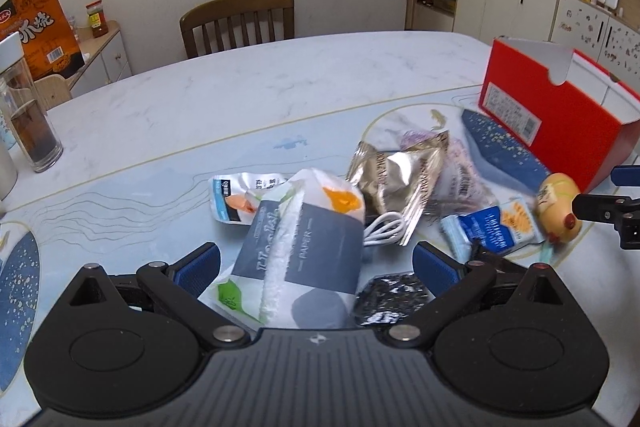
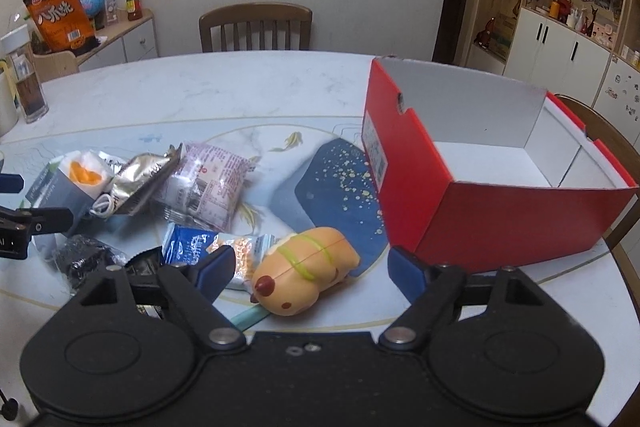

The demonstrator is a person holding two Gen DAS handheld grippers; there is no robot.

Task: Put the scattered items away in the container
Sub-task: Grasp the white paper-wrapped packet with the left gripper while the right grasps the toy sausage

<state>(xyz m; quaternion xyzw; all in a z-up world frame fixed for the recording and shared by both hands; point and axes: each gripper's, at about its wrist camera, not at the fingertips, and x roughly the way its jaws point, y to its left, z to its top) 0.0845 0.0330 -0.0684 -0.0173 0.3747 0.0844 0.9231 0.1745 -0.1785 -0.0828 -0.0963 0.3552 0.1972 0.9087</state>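
Note:
An open red box [image 2: 492, 211] with a white inside stands at the right of the table; it also shows in the left wrist view [image 1: 560, 115]. My left gripper [image 1: 316, 265] is open, its pads either side of a tissue pack [image 1: 308, 247]. A black packet [image 1: 390, 301] lies beside it. My right gripper [image 2: 310, 269] is open around a hot-dog shaped toy [image 2: 306, 269]. A gold foil bag [image 1: 396, 183], a white cable [image 1: 382, 231], a blue snack packet [image 2: 188, 247] and a purple-white packet [image 2: 208, 183] lie scattered between.
A glass tumbler [image 1: 28, 119] stands at the table's left edge. A wooden chair [image 2: 256, 27] is behind the table, another chair [image 2: 612, 143] behind the box. A dark blue placemat [image 2: 336, 187] lies under the box's near corner.

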